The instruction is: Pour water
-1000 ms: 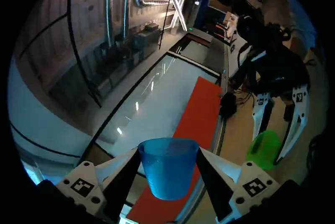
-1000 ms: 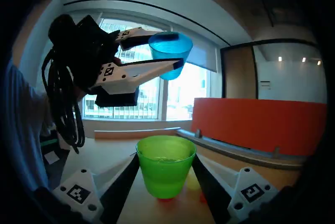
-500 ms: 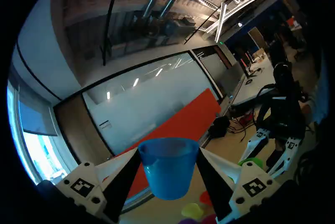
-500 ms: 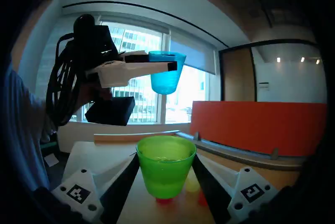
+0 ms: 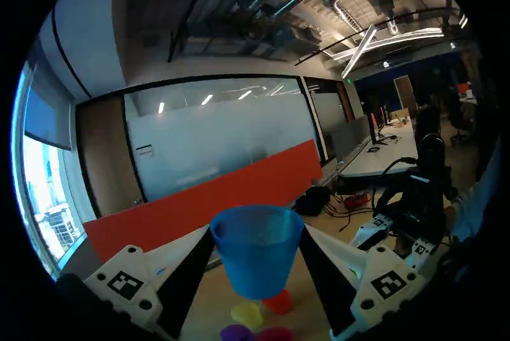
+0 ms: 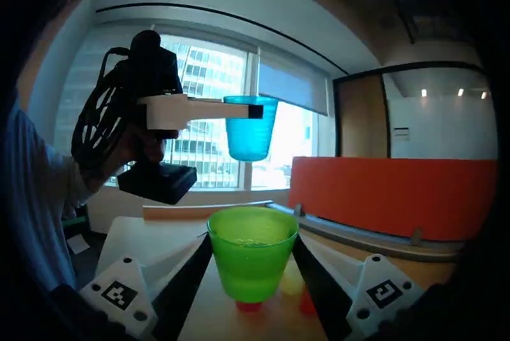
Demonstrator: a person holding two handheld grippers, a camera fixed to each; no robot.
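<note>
A translucent blue cup (image 5: pixel 257 258) stands upright between the fingers of my left gripper (image 5: pixel 257 234), which is shut on it. In the right gripper view that blue cup (image 6: pixel 250 129) hangs level in the left gripper (image 6: pixel 252 111), above and a little behind a green cup (image 6: pixel 253 263). My right gripper (image 6: pixel 252 239) is shut on the green cup, which holds some water and sits low over the wooden table (image 6: pixel 210 315). In the left gripper view the right gripper (image 5: pixel 396 239) is at the far right, held by a hand.
Small coloured cups lie on the table: yellow (image 5: pixel 247 313), red (image 5: pixel 278 303), purple (image 5: pixel 237 333). An orange partition (image 6: pixel 395 194) runs along the table's far side. A person's hand (image 6: pixel 146 146) and blue sleeve (image 6: pixel 32 213) are at the left, with cables hanging.
The left gripper has swung the blue cup from tilted back to upright and lowered it slightly. The right gripper and green cup have stayed in place.
</note>
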